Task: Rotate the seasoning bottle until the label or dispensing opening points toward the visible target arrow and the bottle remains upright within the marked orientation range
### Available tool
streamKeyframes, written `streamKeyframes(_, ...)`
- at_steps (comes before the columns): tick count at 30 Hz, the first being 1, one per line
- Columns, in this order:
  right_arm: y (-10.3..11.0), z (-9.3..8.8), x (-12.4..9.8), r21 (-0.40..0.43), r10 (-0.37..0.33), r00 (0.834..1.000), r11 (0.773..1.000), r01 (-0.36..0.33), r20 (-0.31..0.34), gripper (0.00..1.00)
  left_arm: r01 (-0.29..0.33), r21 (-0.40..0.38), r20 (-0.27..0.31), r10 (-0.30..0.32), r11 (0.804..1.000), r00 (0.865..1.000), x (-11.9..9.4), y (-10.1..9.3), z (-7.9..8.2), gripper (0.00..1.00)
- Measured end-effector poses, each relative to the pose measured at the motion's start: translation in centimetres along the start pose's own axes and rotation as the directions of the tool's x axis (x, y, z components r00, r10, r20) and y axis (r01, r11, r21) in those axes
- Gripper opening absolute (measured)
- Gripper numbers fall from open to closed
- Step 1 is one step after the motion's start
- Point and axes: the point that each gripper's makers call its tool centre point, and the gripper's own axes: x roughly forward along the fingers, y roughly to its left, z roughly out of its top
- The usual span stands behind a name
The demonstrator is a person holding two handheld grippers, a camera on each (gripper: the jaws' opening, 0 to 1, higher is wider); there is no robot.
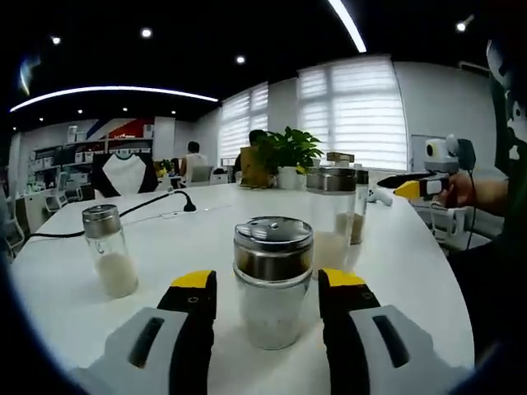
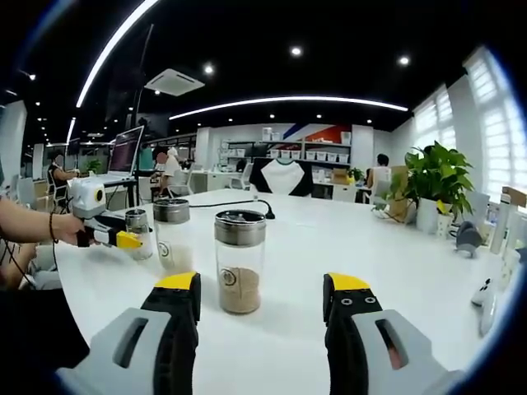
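At 12 o'clock, a front jar (image 1: pixel 331 216) hides most of a rear jar (image 1: pixel 359 216); label logos (image 2: pixel 227 278) too small to read.

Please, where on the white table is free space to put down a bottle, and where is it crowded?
Free: the table between the brown-filled bottle and the potted plant. Crowded: around the bottle between the left gripper jaws, with more bottles close behind.

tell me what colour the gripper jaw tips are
Yellow tips on black jaws, clearest in the left gripper view beside the seasoning bottle.
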Motion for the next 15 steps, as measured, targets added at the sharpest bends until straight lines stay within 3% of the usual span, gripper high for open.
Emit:
streamKeyframes(5,0.2,-0.1,0.1,0.003,0.005,1.0,1.0,-0.005,-0.005,0.6,-0.062,0.002,-0.007,0.062,0.998,0.998,-0.9,-0.2,0.4,0.57)
streamKeyframes(12,0.3,-0.4,0.0,0.008,0.007,1.0,1.0,-0.007,-0.01,0.6,-0.198,-0.037,-0.032,0.197,0.98,0.98,-2.3,0.1,-0.2,0.57)
streamKeyframes(15,0.4,-0.5,0.0,0.011,0.009,1.0,1.0,-0.009,-0.015,0.6,-0.228,-0.037,-0.051,0.226,0.973,0.973,-2.5,-0.3,-0.6,0.58)
